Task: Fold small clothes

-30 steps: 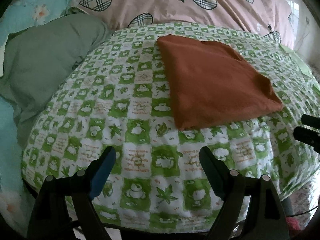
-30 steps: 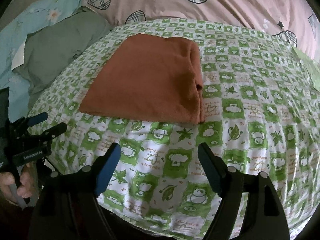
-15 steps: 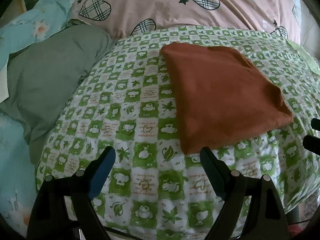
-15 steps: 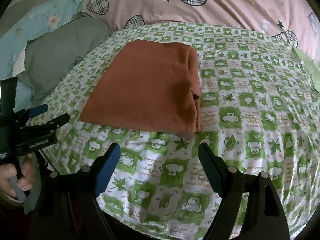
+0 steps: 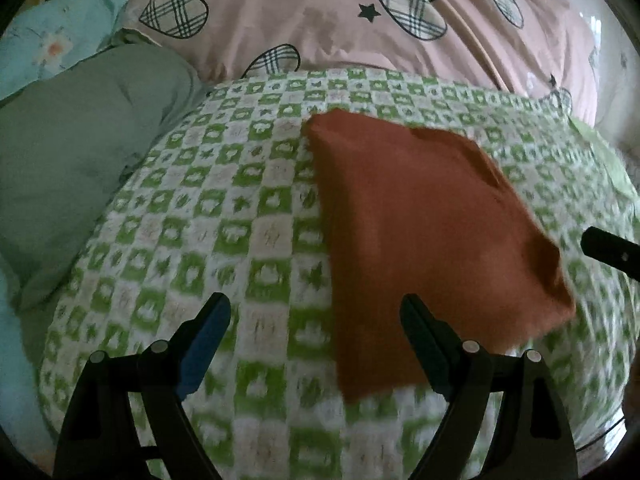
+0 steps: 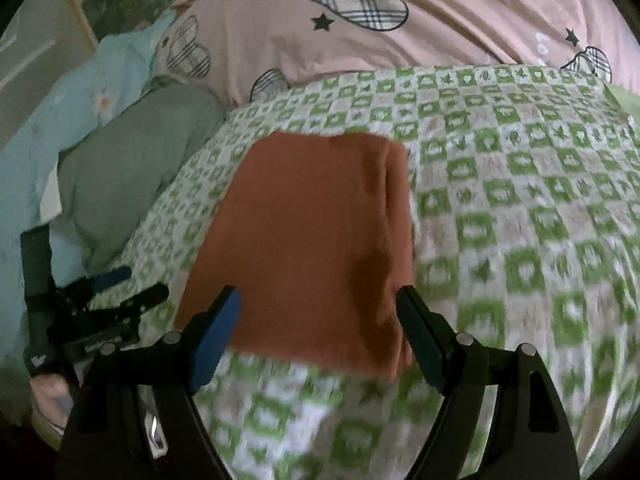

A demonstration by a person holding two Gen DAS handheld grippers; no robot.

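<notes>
cloth (image 5: 420, 232): rust, folded flat on checked bedsheet (image 5: 240, 208), long axis running away from tools
left tool (image 5: 316, 320): spread wide, empty
right tool (image 6: 318, 312): spread wide, empty

Dim, flat indoor light in both views; colours muted, greenish cast. Brightest patch sits at the upper right of the left wrist view, a pale washed-out glow at the rim. No hard shadows, no glare.

Motion blur in both: the checked bedsheet (image 5: 256, 236) smears toward the bottom of each frame, pattern unreadable there, sharper near the top. The rust-red folded cloth (image 6: 304, 240) has soft, smeared lower edges. The pink heart-print quilt (image 5: 360, 20) at the top stays fairly crisp.

Strong fisheye bulge; the bed curves like a dome. Black vignette fills all corners. The near tool parts read dark, with little detail.
</notes>
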